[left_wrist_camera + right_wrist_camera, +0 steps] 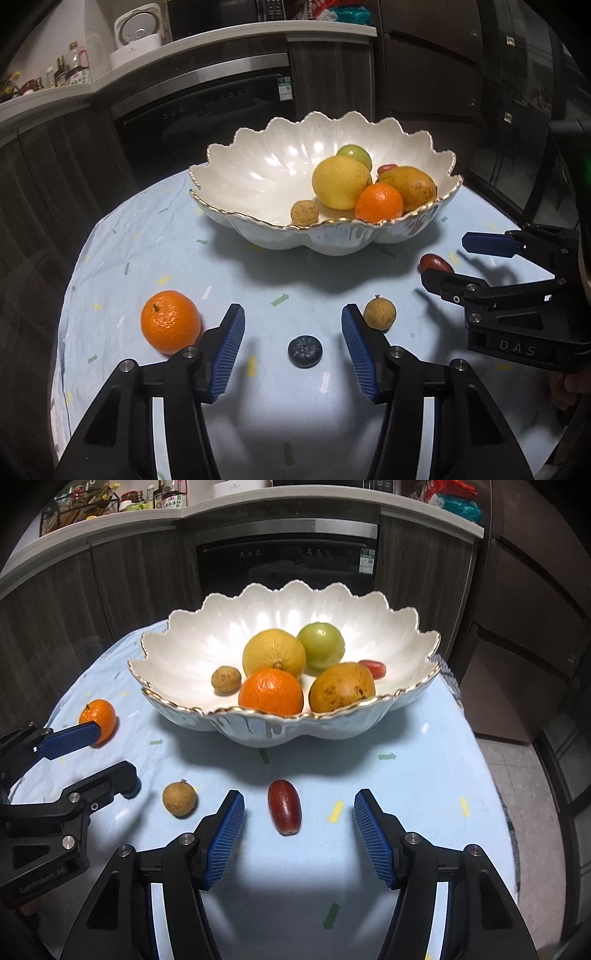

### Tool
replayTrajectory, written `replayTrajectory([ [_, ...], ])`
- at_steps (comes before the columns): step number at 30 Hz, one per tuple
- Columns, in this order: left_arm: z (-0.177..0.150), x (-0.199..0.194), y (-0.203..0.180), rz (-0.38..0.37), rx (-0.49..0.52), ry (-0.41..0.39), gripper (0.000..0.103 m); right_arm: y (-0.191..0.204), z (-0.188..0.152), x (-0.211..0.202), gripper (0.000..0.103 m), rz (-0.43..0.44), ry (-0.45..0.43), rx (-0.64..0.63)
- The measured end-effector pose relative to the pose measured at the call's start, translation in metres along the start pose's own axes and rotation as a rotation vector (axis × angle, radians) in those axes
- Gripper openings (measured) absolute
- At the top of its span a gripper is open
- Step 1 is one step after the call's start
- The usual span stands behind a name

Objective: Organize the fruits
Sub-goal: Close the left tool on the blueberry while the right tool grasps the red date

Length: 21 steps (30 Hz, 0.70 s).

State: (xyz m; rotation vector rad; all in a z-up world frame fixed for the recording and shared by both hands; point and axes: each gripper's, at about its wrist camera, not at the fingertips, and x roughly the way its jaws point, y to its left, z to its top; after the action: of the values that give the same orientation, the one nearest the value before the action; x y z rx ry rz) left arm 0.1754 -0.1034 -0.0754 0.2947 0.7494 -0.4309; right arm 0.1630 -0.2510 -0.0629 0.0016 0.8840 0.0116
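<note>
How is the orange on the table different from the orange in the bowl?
The orange on the table sits alone on the blue cloth; the orange in the bowl leans against a yellow fruit and a brownish one. The table orange shows a dark stem nub; the bowl orange shows none in the left view. Both are round, bright orange and dimpled.

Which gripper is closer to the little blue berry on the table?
Left. The left gripper has the blueberry lying between its open fingers, untouched. The right gripper is off to the side, around the red date.
</note>
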Motion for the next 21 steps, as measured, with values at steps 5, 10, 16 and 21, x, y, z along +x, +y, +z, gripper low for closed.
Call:
replayTrajectory([
  [5,-0.003,0.006,0.001,-0.014,-0.010,0.026,0.049,0.000,0.000,0.004,0.062,0.007,0.012,0.001],
  [10,-0.008,0.008,0.000,-0.019,-0.004,0.035,0.047,0.001,0.001,0.007,0.057,0.002,0.019,-0.005],
  [16,-0.009,0.009,0.000,-0.022,-0.009,0.044,0.044,0.003,0.001,0.009,0.051,0.003,0.027,-0.013],
  [21,-0.011,0.008,-0.003,-0.012,-0.003,0.054,0.040,0.002,0.001,0.010,0.046,0.007,0.033,-0.011],
])
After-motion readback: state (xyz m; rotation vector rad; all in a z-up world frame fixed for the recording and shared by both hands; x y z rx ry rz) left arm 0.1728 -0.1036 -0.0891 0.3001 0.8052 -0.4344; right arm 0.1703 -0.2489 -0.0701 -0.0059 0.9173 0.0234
